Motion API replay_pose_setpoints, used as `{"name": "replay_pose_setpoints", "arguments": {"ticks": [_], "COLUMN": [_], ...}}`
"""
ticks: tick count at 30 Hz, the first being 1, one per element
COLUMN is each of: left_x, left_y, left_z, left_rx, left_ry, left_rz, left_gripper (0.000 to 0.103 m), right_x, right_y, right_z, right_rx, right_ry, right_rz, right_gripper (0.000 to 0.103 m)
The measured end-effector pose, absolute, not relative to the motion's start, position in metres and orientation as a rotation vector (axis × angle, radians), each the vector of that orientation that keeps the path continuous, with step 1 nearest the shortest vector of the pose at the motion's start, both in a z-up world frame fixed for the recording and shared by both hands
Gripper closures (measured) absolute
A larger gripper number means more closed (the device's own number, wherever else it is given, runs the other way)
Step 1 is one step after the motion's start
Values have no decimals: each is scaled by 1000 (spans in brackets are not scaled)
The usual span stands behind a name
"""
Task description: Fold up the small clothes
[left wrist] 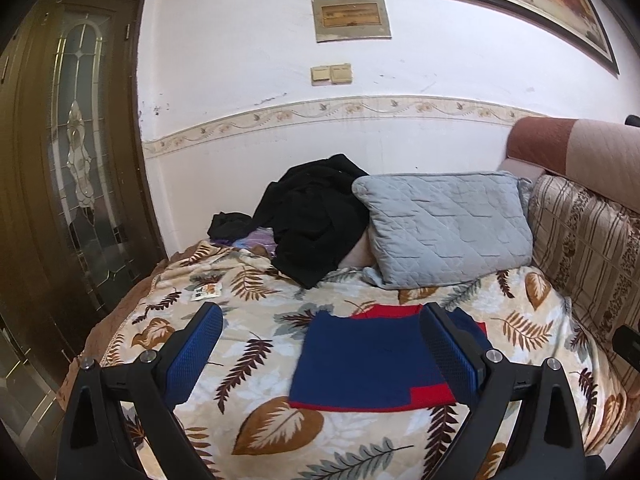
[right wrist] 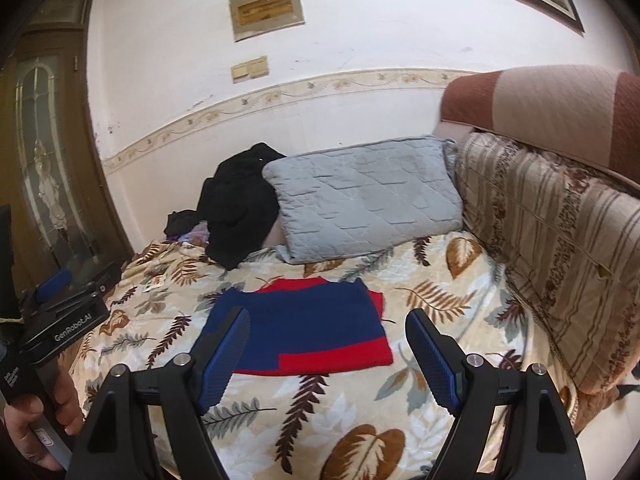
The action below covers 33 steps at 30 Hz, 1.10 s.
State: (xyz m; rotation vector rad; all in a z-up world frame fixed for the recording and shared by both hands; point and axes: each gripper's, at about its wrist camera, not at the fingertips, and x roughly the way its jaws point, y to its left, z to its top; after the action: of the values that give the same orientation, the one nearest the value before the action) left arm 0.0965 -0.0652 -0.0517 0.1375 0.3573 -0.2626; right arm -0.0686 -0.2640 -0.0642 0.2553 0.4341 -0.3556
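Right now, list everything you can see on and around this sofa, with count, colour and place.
folded garment: one, navy and red, flat on the blanket, centre
leaf blanket: one, cream with brown and grey leaves, covering the seat
quilted pillow: one, grey, at the back against the wall
dark clothes pile: one heap, black, left of the pillow
small packet: one, white and orange, on the blanket's left part
sofa backrest: one, striped beige and brown, at right
door: one, dark wood with glass, far left
left gripper: blue fingers open, empty
right gripper: blue fingers open, empty
hand: one, holding the left gripper's handle
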Motion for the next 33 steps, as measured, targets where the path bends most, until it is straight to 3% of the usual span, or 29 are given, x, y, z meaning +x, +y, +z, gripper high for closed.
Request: {"name": "replay_pose_setpoints", "arguments": {"ticks": [33], "left_x": [96], "left_y": [-56], "left_z": [-55], "left_rx": [145], "left_ry": [334], "left_rz": [-265], "left_gripper": [5], "right_x": [-59], "right_y": [-244], "right_z": [-62], "right_rx": [241], "right_ry": [425], "right_rz": [-333], "right_gripper": [20]}}
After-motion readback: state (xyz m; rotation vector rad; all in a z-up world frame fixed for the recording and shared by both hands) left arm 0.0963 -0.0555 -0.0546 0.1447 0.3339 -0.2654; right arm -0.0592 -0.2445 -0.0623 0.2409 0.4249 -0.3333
